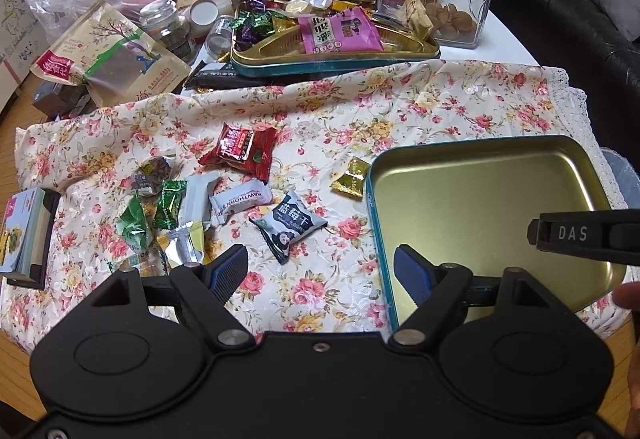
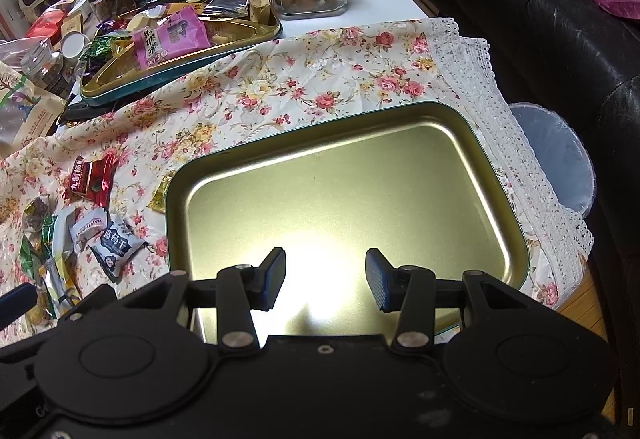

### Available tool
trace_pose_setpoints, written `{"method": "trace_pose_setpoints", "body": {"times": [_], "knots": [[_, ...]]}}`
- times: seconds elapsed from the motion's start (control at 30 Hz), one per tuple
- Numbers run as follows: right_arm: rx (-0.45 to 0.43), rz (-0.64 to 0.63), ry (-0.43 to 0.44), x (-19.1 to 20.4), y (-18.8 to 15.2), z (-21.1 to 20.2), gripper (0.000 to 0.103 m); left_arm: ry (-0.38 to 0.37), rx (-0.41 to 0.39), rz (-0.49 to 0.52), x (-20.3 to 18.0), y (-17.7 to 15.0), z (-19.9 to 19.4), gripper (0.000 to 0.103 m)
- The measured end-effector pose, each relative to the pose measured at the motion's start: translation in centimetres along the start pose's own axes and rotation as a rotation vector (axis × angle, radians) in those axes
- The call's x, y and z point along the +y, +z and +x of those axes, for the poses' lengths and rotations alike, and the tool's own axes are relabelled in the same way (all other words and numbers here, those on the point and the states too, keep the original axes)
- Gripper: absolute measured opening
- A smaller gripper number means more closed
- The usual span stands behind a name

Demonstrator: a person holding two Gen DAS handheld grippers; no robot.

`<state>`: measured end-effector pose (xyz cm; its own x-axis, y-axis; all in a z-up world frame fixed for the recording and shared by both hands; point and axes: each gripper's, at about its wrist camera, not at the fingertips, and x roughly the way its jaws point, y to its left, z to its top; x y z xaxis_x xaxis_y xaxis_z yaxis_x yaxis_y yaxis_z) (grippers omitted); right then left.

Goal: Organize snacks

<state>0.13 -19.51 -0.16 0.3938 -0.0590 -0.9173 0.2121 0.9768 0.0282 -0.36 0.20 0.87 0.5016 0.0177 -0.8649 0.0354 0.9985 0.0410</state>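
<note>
Wrapped snacks (image 1: pixel 224 195) are lying scattered on the flowered cloth (image 1: pixel 360 107) covering the surface, just left of the gold tin tray (image 2: pixel 460 143). The left tool (image 1: pixel 320 271) is hovering released near them; the right tool (image 2: pixel 326 279) is hanging released over the tray, seemingly holding nothing.

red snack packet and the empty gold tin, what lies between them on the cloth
In the left wrist view, a small gold candy lies between the red snack packet and the gold tin, close against the tin's left rim; the rest is bare floral cloth.
</note>
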Motion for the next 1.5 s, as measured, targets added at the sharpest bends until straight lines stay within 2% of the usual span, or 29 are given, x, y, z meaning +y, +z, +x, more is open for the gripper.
{"method": "trace_pose_setpoints", "body": {"times": [0.2,0.33,0.53,0.7,0.83,0.97,1.07,1.2,1.37,1.5], "knots": [[-0.019,0.013,-0.01,0.0,0.0,-0.4,0.046,-0.01,0.024,-0.034,0.6,0.1,0.1,0.081],[-0.073,0.045,-0.012,0.0,0.0,-1.0,0.046,-0.003,0.036,-0.054,1.2,0.2,0.3,0.081],[-0.099,0.053,-0.005,1.4,0.7,-1.5,0.046,-0.004,0.032,-0.113,4.0,1.2,0.1,0.08],[-0.103,0.075,0.081,4.0,1.5,-1.9,0.046,0.054,-0.009,-0.186,8.3,2.4,-0.4,0.079],[-0.091,0.017,0.155,8.1,1.7,-2.0,0.047,0.123,-0.026,-0.29,13.0,3.0,-0.4,0.079],[-0.058,-0.031,0.236,12.0,2.0,-1.5,0.047,0.188,-0.002,-0.365,17.2,3.8,0.0,0.074],[-0.035,-0.072,0.274,14.4,3.0,-1.1,0.047,0.223,-0.006,-0.354,19.3,5.0,-0.3,0.074],[-0.005,-0.108,0.265,16.4,5.0,0.2,0.045,0.283,-0.032,-0.303,21.0,7.0,-0.3,0.075],[0.075,-0.077,0.278,17.1,7.6,3.4,0.043,0.23,0.017,-0.321,22.4,8.4,1.4,0.075],[0.072,-0.11,0.246,17.9,8.5,5.2,0.043,0.178,0.069,-0.299,22.3,8.8,2.7,0.075]]}}
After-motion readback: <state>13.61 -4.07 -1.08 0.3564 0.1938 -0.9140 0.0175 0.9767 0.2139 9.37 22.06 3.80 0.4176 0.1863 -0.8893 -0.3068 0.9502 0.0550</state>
